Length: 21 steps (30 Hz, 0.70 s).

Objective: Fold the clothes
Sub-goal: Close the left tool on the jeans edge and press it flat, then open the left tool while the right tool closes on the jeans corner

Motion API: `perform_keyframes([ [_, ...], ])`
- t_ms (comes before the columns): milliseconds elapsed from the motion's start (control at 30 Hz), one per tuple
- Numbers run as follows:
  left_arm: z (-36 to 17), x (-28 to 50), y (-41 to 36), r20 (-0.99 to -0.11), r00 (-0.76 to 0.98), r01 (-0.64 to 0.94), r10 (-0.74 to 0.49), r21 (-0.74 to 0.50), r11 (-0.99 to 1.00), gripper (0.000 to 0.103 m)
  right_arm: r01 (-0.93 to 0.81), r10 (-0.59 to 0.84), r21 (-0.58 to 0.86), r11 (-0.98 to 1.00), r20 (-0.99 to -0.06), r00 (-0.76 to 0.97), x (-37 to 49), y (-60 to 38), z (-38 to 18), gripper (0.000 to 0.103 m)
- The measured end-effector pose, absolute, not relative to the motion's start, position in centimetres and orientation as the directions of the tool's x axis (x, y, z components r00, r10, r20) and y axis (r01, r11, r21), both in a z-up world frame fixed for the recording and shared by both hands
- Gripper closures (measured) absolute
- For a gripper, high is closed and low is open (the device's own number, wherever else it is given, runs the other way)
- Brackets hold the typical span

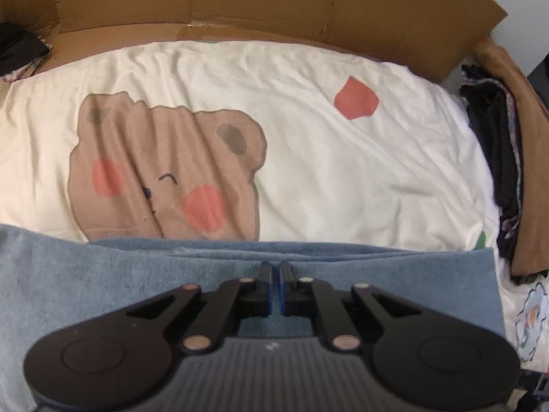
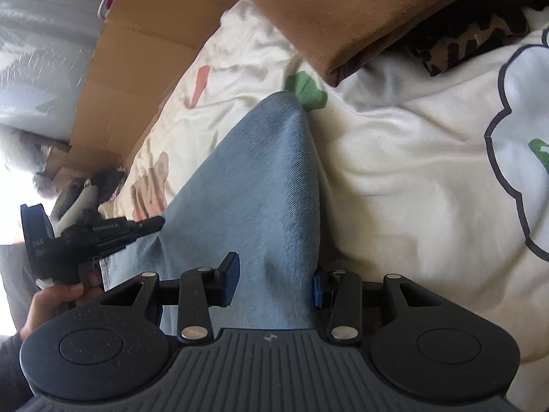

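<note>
1. A cream bedsheet [image 1: 308, 144] printed with a brown bear face [image 1: 164, 171] covers the surface; a cardboard wall [image 1: 240, 0] rises at 12 o'clock.
2. A stack of dark clothes [image 1: 494, 158] under a brown garment [image 2: 343, 7] sits at 3 o'clock in the left wrist view.
3. The blue denim garment [image 1: 137, 274] lies folded along 6 o'clock.
4. The left gripper [image 1: 275, 269] has its jaws pressed together, resting at the denim's folded edge; a pinch cannot be told.
5. The right gripper [image 2: 276, 279] is spread wide, straddling a denim ridge.
6. A hand [image 2: 51, 302] holds the left tool at 9 o'clock.
</note>
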<state>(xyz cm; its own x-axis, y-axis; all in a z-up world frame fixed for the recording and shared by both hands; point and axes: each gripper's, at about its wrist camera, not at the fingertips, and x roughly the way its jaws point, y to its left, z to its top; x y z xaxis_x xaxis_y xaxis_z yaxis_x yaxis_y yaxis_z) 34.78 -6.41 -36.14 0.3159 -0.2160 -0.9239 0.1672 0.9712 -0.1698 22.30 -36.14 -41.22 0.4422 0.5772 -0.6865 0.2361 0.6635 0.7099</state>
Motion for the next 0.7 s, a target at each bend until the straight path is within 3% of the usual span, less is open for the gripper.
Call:
perform_keyframes([
  [267,-35.8,35.0,-6.6,-0.933,0.298,0.199,-0.204,-0.148,0.969,0.098,0.208,0.621,0.733,0.648,-0.666,0.412,22.0,-36.0,-41.3,0.060],
  [333,-35.4,34.5,-6.3,-0.934,0.297,0.204,-0.201,-0.143,0.968,0.092,0.204,0.629,0.737,0.644,-0.662,0.407,21.8,-36.1,-41.2,0.062],
  [433,-35.1,33.5,-5.9,-0.936,0.295,0.207,-0.192,-0.134,0.969,0.088,0.197,0.640,0.744,0.639,-0.656,0.399,21.5,-36.2,-41.0,0.076],
  [500,-34.9,32.8,-5.6,-0.937,0.294,0.208,-0.186,-0.127,0.970,0.088,0.197,0.651,0.752,0.629,-0.648,0.397,21.3,-36.4,-40.8,0.091],
  [700,-34.1,30.6,-4.5,-0.948,0.258,0.184,-0.185,-0.139,0.973,0.088,0.140,0.674,0.757,0.639,-0.638,0.373,21.6,-35.5,-38.3,0.094],
])
